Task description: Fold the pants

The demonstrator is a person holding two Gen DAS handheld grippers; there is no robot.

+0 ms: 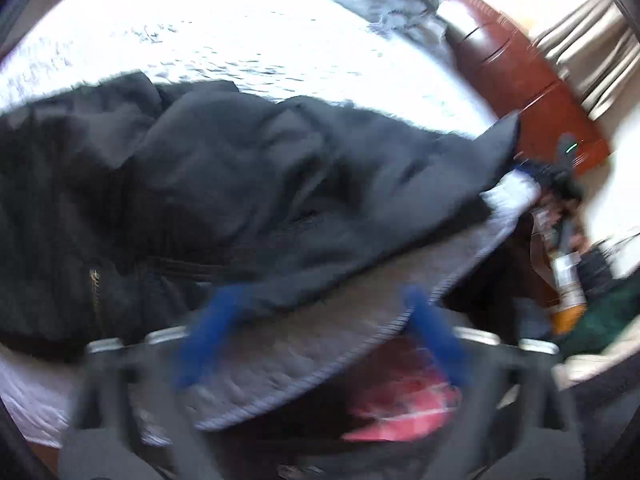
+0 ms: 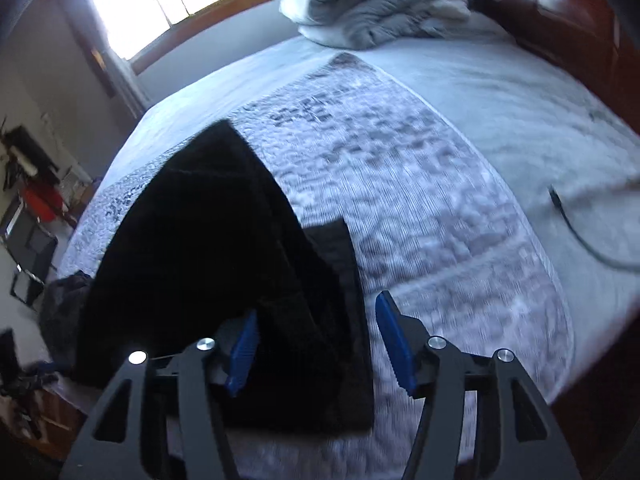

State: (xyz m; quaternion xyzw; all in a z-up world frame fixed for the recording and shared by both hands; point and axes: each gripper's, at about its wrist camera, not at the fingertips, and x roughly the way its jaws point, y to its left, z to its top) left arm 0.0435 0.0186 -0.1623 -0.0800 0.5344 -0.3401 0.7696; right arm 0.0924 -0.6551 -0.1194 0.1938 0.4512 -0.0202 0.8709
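Observation:
Black pants [image 1: 208, 184] lie crumpled across the near part of the bed in the left wrist view, with a brass zip at the lower left. My left gripper [image 1: 320, 320] is open just below the pants' near edge, over the quilt's hem; the view is blurred. In the right wrist view the pants [image 2: 208, 256] lie as a dark heap on the grey quilt, one corner raised. My right gripper [image 2: 316, 344] is open, its blue fingers [image 2: 394, 344] either side of the pants' near edge, gripping nothing.
A grey patterned quilt [image 2: 420, 184] covers the bed. A bundled grey blanket [image 2: 372, 4] lies at the head, by a dark wooden headboard [image 2: 560, 12]. A black cable [image 2: 576, 232] crosses the bed's right side. Clutter stands on the floor [image 1: 568, 280] beside the bed.

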